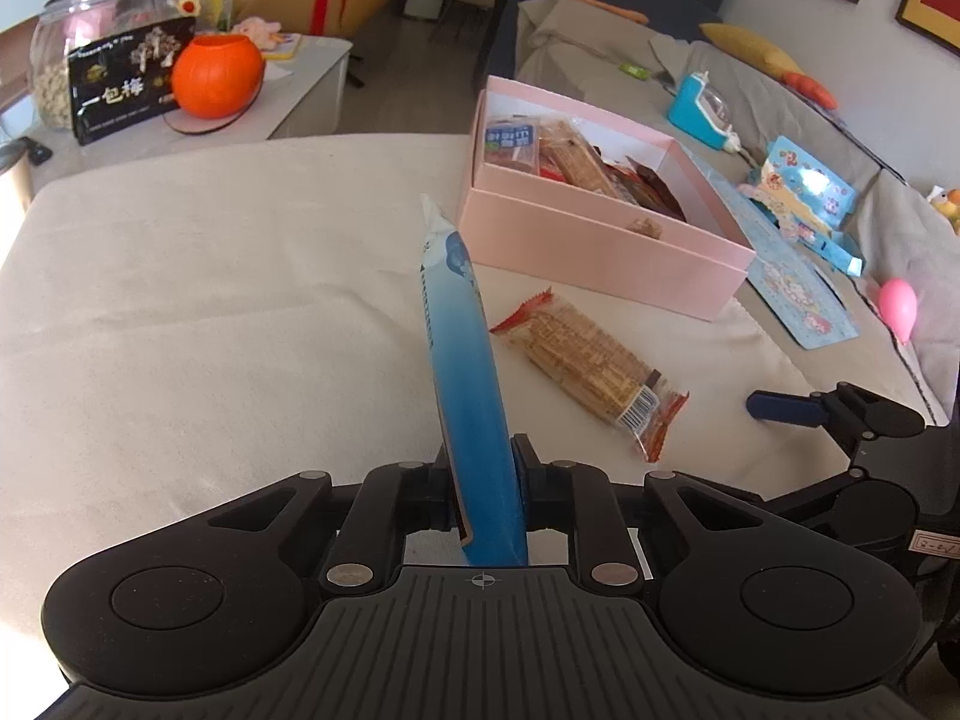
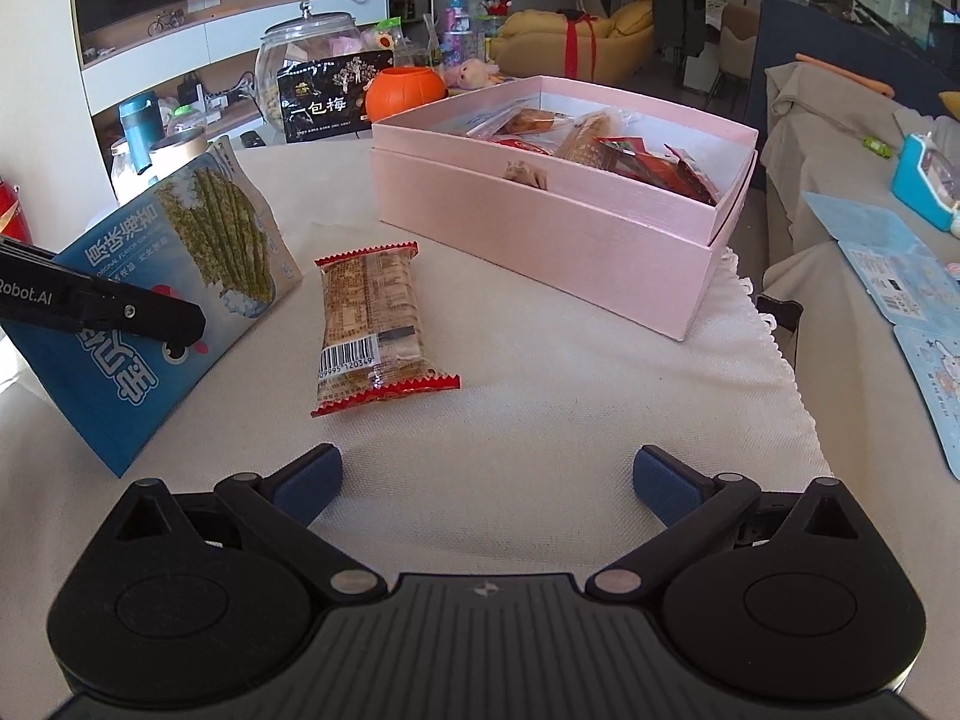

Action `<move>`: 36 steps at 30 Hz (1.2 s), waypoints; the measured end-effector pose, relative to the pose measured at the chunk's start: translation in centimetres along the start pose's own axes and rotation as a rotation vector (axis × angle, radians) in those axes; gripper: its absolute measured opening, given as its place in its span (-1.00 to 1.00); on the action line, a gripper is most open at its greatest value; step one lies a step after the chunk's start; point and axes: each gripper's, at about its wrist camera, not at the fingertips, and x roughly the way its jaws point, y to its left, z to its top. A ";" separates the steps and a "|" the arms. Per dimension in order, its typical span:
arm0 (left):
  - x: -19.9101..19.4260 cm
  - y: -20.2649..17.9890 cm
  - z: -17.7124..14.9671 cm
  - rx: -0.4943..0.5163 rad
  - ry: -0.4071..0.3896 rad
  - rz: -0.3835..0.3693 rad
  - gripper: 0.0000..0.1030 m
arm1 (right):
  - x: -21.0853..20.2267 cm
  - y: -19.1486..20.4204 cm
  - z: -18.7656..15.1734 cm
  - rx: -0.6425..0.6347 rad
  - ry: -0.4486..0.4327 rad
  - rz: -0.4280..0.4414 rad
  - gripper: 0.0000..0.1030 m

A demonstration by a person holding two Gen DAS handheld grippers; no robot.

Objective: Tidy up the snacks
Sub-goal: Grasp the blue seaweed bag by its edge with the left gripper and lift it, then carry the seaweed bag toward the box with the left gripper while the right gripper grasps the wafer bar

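My left gripper [image 1: 485, 480] is shut on a blue snack packet [image 1: 465, 360], held edge-on above the cloth; the right wrist view shows the packet's face [image 2: 180, 276] with the left gripper's finger [image 2: 138, 312] across it. A clear cracker packet with red ends [image 1: 591, 369] lies flat on the cloth, also in the right wrist view [image 2: 372, 324]. A pink box [image 1: 606, 252] holding several snacks stands behind it, also in the right wrist view [image 2: 540, 222]. My right gripper [image 2: 486, 480] is open and empty, low over the cloth in front of the cracker packet; one of its fingers [image 1: 786, 407] shows at the right.
The beige cloth [image 1: 210, 300] covers the table. Behind it stand a black snack bag [image 2: 327, 99], an orange pumpkin pot [image 2: 405, 90] and a glass jar [image 2: 300, 54]. Blue printed cards [image 2: 900, 282] and a blue toy [image 2: 927, 180] lie on the sofa to the right.
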 end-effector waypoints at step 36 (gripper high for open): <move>-1.0 1.6 -1.3 -0.101 -0.215 -0.079 -0.59 | 1.3 1.3 1.2 -0.031 -0.012 0.026 1.00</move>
